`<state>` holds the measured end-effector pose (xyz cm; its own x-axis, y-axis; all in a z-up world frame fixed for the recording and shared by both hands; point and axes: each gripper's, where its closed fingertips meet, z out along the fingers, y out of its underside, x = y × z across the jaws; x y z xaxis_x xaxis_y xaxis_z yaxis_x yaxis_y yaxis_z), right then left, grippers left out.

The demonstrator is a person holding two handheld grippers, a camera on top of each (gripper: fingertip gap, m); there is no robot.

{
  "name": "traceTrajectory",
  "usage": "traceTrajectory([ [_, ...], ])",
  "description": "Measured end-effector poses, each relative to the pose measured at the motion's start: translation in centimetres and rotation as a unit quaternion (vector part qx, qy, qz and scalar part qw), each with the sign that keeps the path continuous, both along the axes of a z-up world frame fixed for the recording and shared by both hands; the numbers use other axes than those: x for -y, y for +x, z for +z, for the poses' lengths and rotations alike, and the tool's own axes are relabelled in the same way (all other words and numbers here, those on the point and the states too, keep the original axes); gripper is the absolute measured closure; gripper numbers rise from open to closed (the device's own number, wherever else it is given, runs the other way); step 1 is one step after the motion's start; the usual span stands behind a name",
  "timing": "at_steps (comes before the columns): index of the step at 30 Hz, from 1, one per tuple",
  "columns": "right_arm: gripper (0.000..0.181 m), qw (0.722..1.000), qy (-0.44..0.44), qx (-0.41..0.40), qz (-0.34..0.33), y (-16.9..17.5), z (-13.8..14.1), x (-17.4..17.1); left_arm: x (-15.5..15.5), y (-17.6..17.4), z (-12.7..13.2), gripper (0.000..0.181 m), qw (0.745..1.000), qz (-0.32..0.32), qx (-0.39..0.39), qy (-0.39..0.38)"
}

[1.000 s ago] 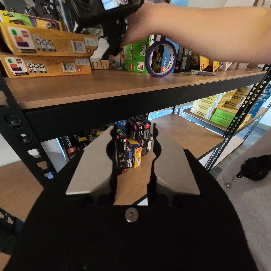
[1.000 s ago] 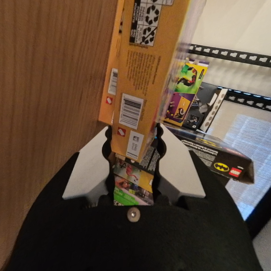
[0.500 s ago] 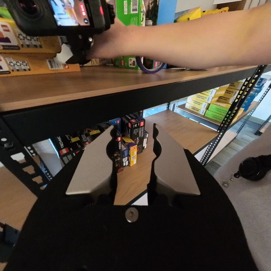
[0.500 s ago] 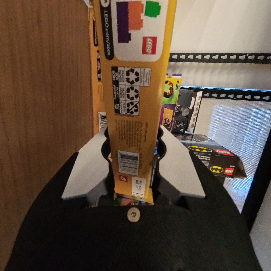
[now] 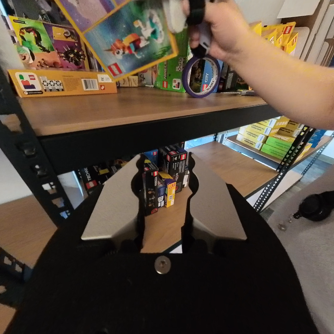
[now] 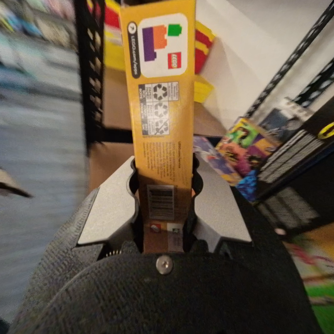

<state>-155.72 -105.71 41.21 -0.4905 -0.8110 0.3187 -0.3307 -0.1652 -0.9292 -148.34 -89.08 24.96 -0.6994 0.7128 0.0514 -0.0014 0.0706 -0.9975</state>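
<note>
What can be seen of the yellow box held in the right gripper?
The yellow box is a flat cardboard toy carton, clamped by its narrow edge between the right gripper fingers. That edge carries a white panel with coloured brick shapes, recycling symbols and a barcode. In the left wrist view its broad face shows animal figures; the box is lifted and tilted above the wooden shelf, over a similar yellow box lying flat there.

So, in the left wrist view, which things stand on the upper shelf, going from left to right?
Flat yellow box → small beige blocks → green box → purple tape roll. The tilted box held above them is left out.
</note>
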Motion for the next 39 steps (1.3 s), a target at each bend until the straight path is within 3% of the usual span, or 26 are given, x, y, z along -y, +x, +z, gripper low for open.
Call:
traceTrajectory([
  [4,0.125,0.989,0.095,0.092,0.064,-1.1,-0.8,-2.9,0.8,-1.4,0.9,0.134,1.0,-0.014,0.01,-0.014],
  [9,0.125,0.983,0.132,0.119,0.056,-3.3,-1.9,-3.3,1.6,-3.4,3.4,0.133,0.998,-0.042,0.026,-0.048],
  [15,0.125,0.98,0.172,0.074,0.067,-4.9,-3.7,-3.9,3.6,-4.5,7.0,0.129,0.993,-0.041,0.064,-0.093],
  [19,0.125,0.973,0.218,-0.021,0.074,-5.2,-7.7,-3.9,5.3,-4.5,9.2,0.13,0.988,-0.036,0.093,-0.114],
  [21,0.126,0.978,0.187,-0.048,0.074,-5.0,-8.6,-3.8,6.4,-4.1,10.6,0.13,0.985,-0.027,0.115,-0.128],
  [27,0.125,0.964,0.22,-0.068,0.131,-5.6,-8.8,-4.1,9.7,-3.4,18.0,0.125,0.956,0.014,0.197,-0.215],
  [30,0.125,0.961,0.206,-0.106,0.149,-6.2,-9.0,-4.3,10.6,-5.1,20.9,0.118,0.96,-0.019,0.19,-0.204],
  [34,0.125,0.958,0.223,-0.12,0.136,-6.4,-9.2,-4.4,11.5,-7.2,20.8,0.103,0.982,-0.078,0.117,-0.124],
  [39,0.124,0.967,0.217,-0.065,0.117,-6.5,-8.0,-4.0,13.2,-7.3,19.2,0.091,0.991,-0.066,0.027,-0.112],
])
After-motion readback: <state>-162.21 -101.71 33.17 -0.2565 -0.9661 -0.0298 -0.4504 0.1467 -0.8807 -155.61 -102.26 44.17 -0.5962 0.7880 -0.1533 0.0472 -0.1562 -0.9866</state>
